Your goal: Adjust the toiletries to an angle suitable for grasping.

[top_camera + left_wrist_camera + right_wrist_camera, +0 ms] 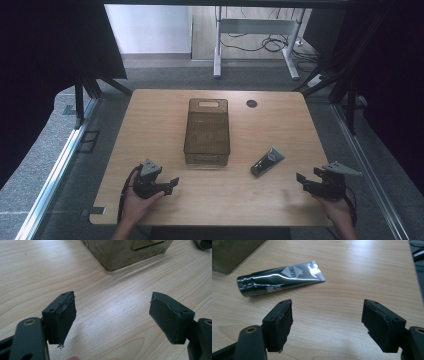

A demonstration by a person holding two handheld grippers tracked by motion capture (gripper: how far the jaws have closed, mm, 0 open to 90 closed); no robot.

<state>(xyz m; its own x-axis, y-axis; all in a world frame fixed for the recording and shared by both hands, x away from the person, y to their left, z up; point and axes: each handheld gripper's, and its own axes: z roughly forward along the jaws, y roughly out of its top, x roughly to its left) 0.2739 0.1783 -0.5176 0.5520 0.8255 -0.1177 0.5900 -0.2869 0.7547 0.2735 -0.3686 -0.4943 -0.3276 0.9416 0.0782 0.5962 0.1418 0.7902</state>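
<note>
A dark see-through plastic bin (208, 131) stands in the middle of the wooden table (150, 125); its near corner (120, 255) shows in the left gripper view. A shiny black tube (267, 161) lies flat to the bin's right, cap end toward me. In the right gripper view the tube (279, 278) lies just beyond the jaws. My left gripper (170, 185) rests near the front left, open, nothing between its jaws (112, 317). My right gripper (303, 181) sits at the front right, open and empty (327, 322), a short way from the tube.
A round cable hole (251, 104) sits at the table's back right. Beyond the table stands a white desk frame (255, 45) with cables on the floor. Dark curtains and metal rails flank both sides. Bare wood lies between the two grippers.
</note>
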